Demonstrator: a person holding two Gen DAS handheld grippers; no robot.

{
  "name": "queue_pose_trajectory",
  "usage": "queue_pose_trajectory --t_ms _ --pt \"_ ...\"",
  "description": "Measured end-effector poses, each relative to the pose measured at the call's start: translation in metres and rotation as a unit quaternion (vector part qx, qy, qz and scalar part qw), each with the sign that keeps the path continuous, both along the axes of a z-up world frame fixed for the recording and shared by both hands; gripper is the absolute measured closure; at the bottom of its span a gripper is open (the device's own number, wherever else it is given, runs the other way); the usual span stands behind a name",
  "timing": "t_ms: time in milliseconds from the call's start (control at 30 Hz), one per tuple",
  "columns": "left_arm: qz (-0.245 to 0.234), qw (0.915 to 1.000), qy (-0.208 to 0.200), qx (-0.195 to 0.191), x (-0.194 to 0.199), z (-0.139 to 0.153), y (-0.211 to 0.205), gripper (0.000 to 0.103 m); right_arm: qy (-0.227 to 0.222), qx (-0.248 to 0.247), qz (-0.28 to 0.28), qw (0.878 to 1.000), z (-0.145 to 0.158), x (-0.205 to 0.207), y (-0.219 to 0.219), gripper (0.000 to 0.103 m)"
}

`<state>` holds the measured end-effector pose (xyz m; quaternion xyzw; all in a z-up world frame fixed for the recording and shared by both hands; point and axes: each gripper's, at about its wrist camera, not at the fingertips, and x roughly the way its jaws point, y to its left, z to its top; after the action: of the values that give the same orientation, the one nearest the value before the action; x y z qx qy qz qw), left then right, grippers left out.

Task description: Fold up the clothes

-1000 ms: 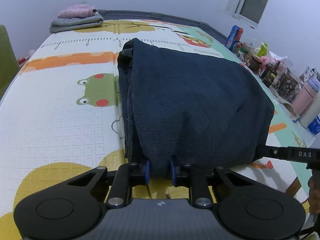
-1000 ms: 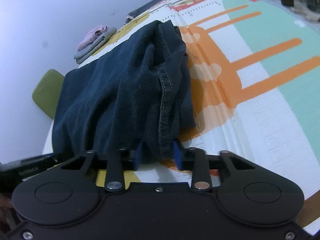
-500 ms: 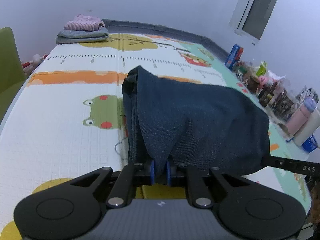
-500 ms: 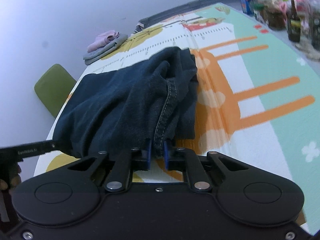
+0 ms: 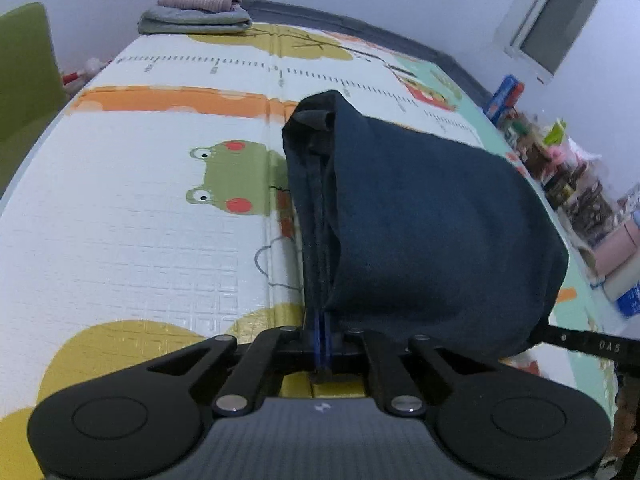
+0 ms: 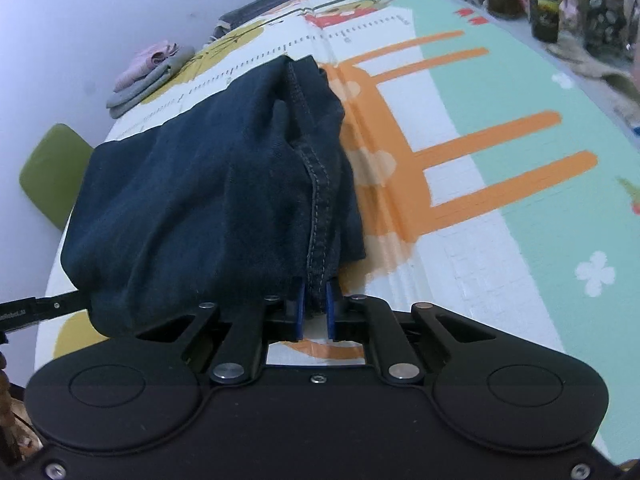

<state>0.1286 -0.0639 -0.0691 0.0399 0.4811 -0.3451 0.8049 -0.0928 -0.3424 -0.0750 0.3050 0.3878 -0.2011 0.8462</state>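
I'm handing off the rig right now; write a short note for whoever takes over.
Left gripper: shut on the dark jeans at their left edge.
Right gripper: shut on the jeans' stitched seam.
The jeans are bunched and partly lifted over the play mat.
Done: a folded stack sits at the far end.
Left: lay the jeans down, finish the fold, release.
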Motion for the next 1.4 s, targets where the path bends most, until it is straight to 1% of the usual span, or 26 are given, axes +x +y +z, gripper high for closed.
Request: queue_pose_trajectory --t_ms 67,100,200,233,267,333,433,533,567,700,767,867,933,1067,1267,1300,1333,1367,1400 --pt "-0.006 1.0 -0.002 0.006 -0.001 -0.002 -0.002 0.1 0.005 0.006 0.002 1.0 -0.005 0.002 -0.002 0.094" --pt "-0.005 0.9999 -0.01 0.004 -0.003 0.002 -0.002 0.1 0.008 0.012 0.0 1.0 -0.008 0.002 -0.004 0.092" --pt "-0.004 0.9994 -0.035 0.0 -0.007 0.012 -0.001 0.099 0.01 0.026 -0.011 1.0 -0.01 0.001 -0.009 0.086" --pt "-0.004 0.9991 -0.043 -0.001 -0.009 0.015 -0.001 0.099 0.008 0.028 -0.016 0.999 -0.009 -0.001 -0.011 0.081" --pt "-0.004 0.9987 -0.051 -0.003 -0.01 0.018 0.0 0.099 0.006 0.031 -0.021 0.999 -0.009 -0.002 -0.012 0.079" --pt "-0.003 0.9977 -0.068 -0.006 -0.013 0.025 0.001 0.099 0.003 0.037 -0.031 0.999 -0.008 -0.005 -0.015 0.079" --pt "-0.002 0.9957 -0.092 -0.01 -0.018 0.035 0.002 0.098 -0.007 -0.016 -0.037 0.999 0.012 -0.01 -0.009 0.079" --pt "-0.001 0.993 -0.117 -0.014 -0.022 0.045 0.003 0.097 -0.042 -0.048 -0.042 0.997 0.035 -0.014 -0.007 0.078" --pt "-0.001 0.9921 -0.124 -0.016 -0.023 0.048 0.003 0.096 -0.049 -0.053 -0.037 0.997 0.039 -0.01 -0.005 0.078" --pt "-0.036 0.9916 -0.117 -0.042 -0.031 0.044 -0.017 0.095 -0.072 -0.068 -0.009 0.995 0.053 0.008 0.002 0.078" --pt "-0.053 0.9906 -0.114 -0.055 -0.035 0.043 -0.027 0.095 -0.084 -0.076 0.004 0.994 0.06 0.017 0.005 0.086" --pt "-0.079 0.9882 -0.108 -0.075 -0.04 0.04 -0.043 0.095 -0.101 -0.088 0.025 0.991 0.071 0.031 0.011 0.093" --pt "-0.096 0.986 -0.104 -0.088 -0.044 0.039 -0.053 0.095 -0.097 -0.084 0.032 0.991 0.067 0.039 0.013 0.096" --pt "-0.129 0.9805 -0.096 -0.112 -0.051 0.035 -0.072 0.095 -0.087 -0.065 0.04 0.993 0.052 0.053 0.016 0.099" --pt "-0.08 0.9902 -0.09 -0.072 -0.03 0.014 -0.062 0.096 -0.051 -0.043 0.034 0.997 0.019 0.06 0.013 0.099" --pt "-0.071 0.9914 -0.089 -0.065 -0.026 0.011 -0.061 0.098 -0.044 -0.043 0.03 0.998 0.015 0.06 0.012 0.099" --pt "-0.063 0.9925 -0.087 -0.058 -0.023 0.007 -0.059 0.099 -0.037 -0.043 0.025 0.998 0.01 0.059 0.01 0.1" --pt "-0.055 0.9935 -0.086 -0.051 -0.019 0.004 -0.057 0.1 -0.034 -0.041 0.019 0.998 0.006 0.057 0.006 0.103" --pt "-0.046 0.9943 -0.085 -0.044 -0.016 0.001 -0.056 0.1 -0.033 -0.039 0.014 0.999 0.004 0.054 0.003 0.103"
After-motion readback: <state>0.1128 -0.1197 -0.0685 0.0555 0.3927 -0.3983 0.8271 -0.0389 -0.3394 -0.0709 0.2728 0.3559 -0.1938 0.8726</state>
